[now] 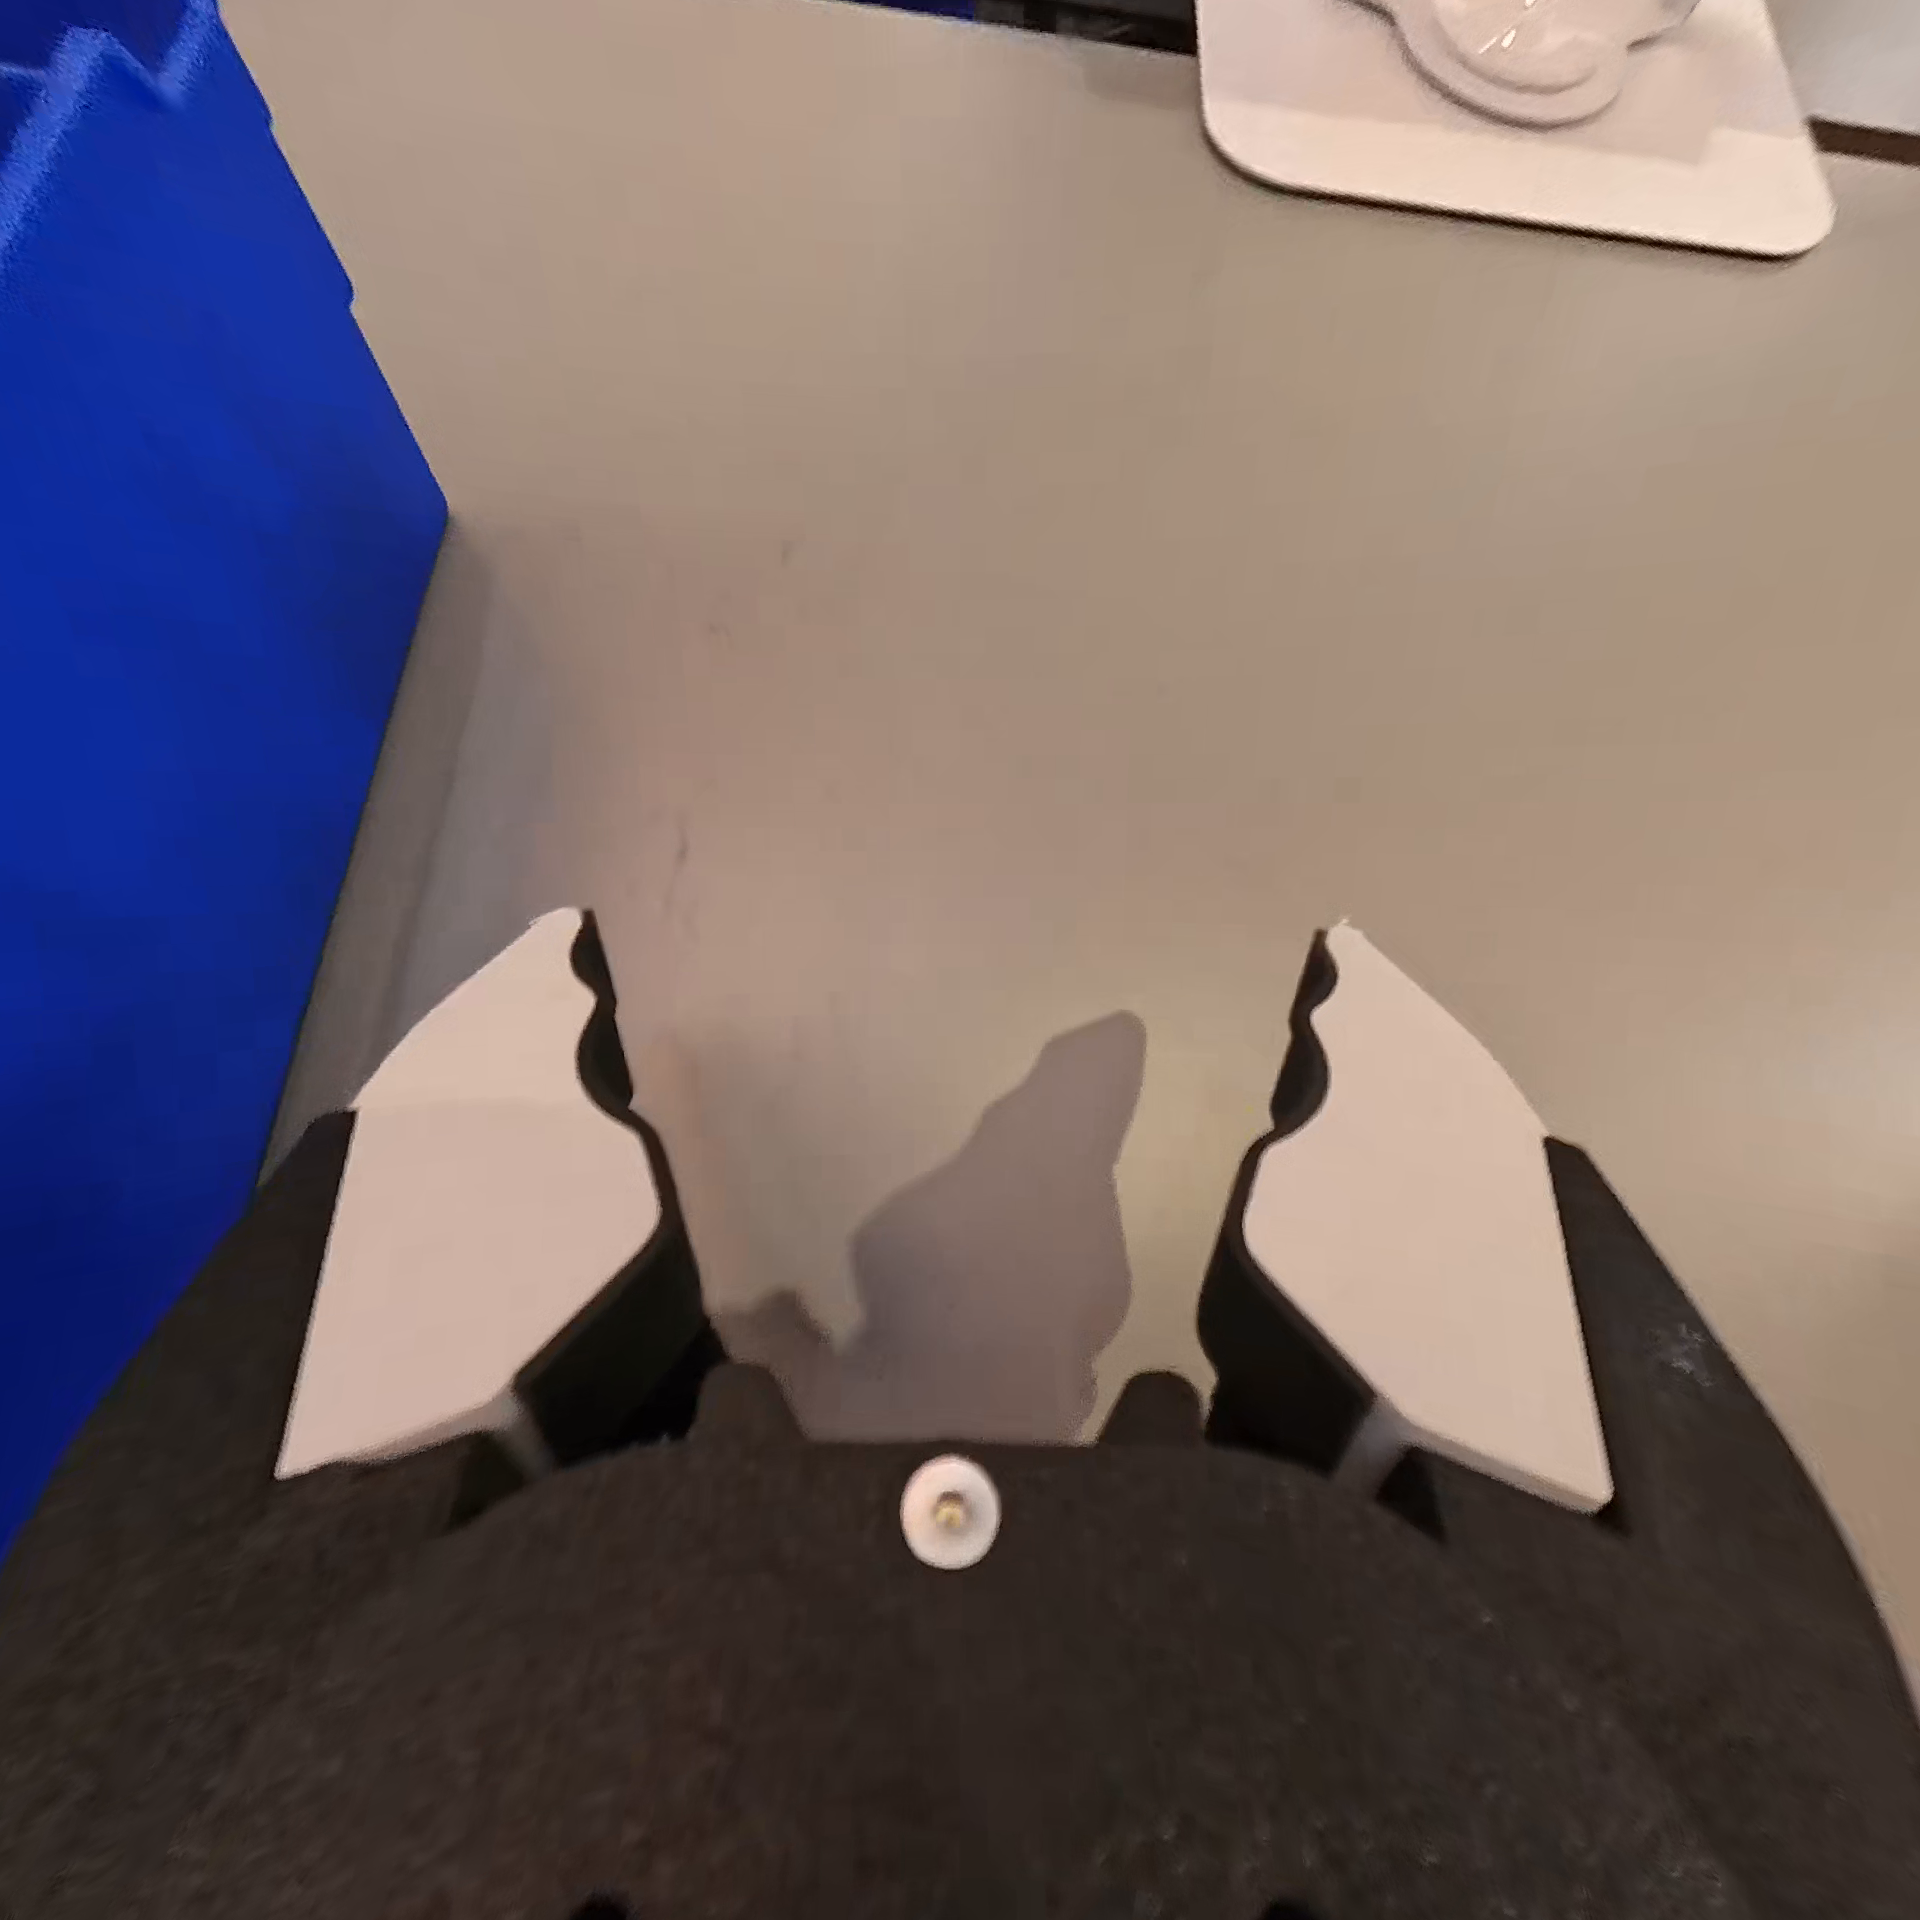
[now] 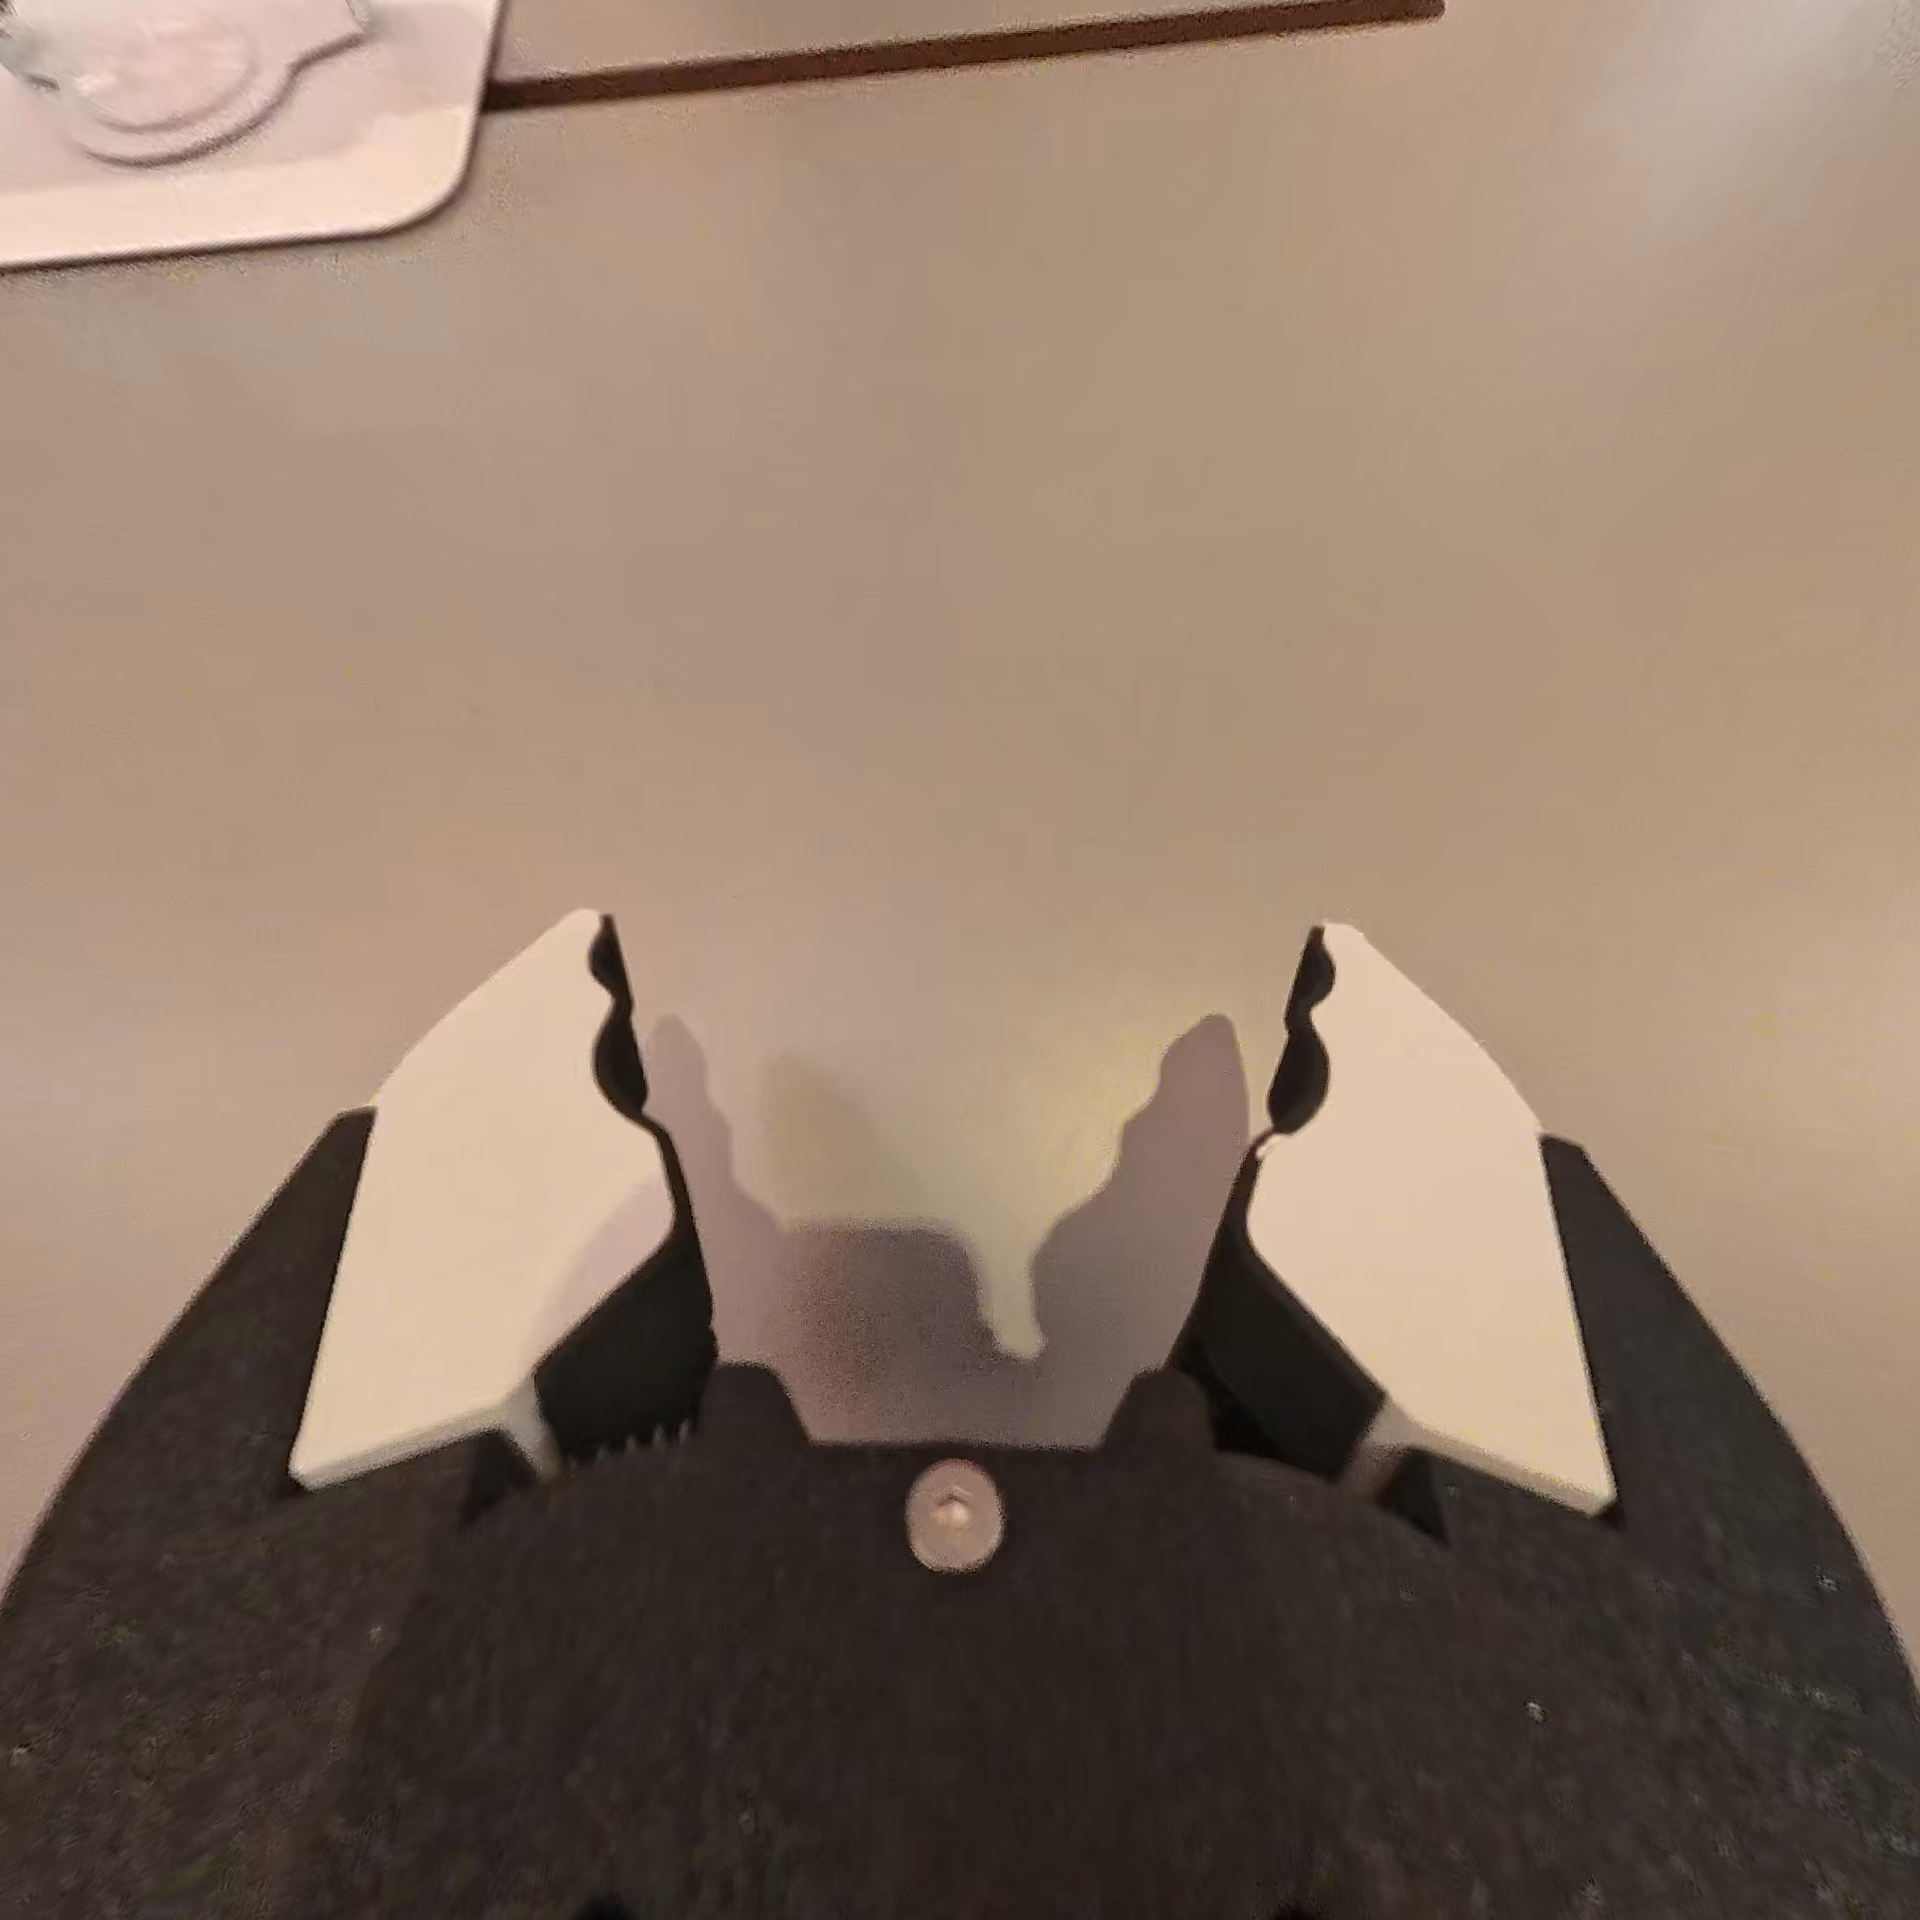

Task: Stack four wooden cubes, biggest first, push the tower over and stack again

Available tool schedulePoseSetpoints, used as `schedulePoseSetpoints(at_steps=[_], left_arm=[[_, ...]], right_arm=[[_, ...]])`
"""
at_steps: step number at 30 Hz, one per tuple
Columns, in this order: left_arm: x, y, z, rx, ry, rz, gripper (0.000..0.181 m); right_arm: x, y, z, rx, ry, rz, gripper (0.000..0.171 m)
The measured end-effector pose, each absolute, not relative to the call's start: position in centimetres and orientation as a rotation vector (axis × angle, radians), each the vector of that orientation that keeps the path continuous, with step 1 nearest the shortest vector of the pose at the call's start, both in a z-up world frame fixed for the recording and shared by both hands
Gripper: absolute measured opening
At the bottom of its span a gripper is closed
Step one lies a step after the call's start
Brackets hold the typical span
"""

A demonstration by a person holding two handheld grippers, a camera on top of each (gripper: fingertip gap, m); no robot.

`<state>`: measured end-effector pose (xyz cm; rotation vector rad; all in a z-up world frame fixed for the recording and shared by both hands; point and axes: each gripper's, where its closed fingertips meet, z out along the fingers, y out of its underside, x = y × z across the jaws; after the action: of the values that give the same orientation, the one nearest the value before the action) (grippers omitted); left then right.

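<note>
while both grippers hang over the table, neither one holds anything. the left gripper has its white fingers spread wide, with only bare grey table between the tips, and its shadow falls on the surface just under the jaws. a blue bin stands just beside it on the left, its wall running along that side of the left wrist view and resting on the table. toward the far right corner of that view lies a white mat with rounded corners, well apart from the gripper, and on the mat sits a clear glass piece — only its lower part shows, cut off by the top edge, so its kind cannot be told.

the right gripper is spread just as wide, its fingers apart over bare table, with a double shadow between them. the same mat appears at the far left corner of the right wrist view, with the glass piece on it, blurred. a dark strip runs along the table's far edge, starting beside the mat and leading right.

the wooden cubes do not show in either view — where they lie cannot be told from these pictures. both views are a little soft with blur.
</note>
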<state>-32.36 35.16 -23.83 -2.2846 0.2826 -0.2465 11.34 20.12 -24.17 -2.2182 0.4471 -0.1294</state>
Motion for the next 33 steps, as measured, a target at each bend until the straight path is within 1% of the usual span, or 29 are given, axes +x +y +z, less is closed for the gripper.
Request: schedulePoseSetpoints(at_steps=[5, 17, 21, 23, 33], left_arm=[[-32.6, 35.5, -25.5, -2.313, 0.287, -0.243, 0.121], [-33.7, 36.2, -28.0, -2.377, 0.261, -0.222, 0.12], [-33.8, 36.5, -28.1, -2.382, 0.256, -0.228, 0.121], [-33.7, 36.5, -28.2, -2.381, 0.266, -0.235, 0.124], [-33.7, 36.4, -28.2, -2.382, 0.278, -0.231, 0.126]], right_arm=[[11.5, 20.4, -26.3, -2.266, 0.462, -0.115, 0.117], [11.2, 20.9, -28.6, -2.349, 0.446, -0.133, 0.117], [11.0, 21.0, -29.0, -2.381, 0.427, -0.143, 0.12], [10.8, 21.0, -29.1, -2.391, 0.412, -0.148, 0.123], [10.9, 21.0, -29.2, -2.394, 0.412, -0.156, 0.123]])
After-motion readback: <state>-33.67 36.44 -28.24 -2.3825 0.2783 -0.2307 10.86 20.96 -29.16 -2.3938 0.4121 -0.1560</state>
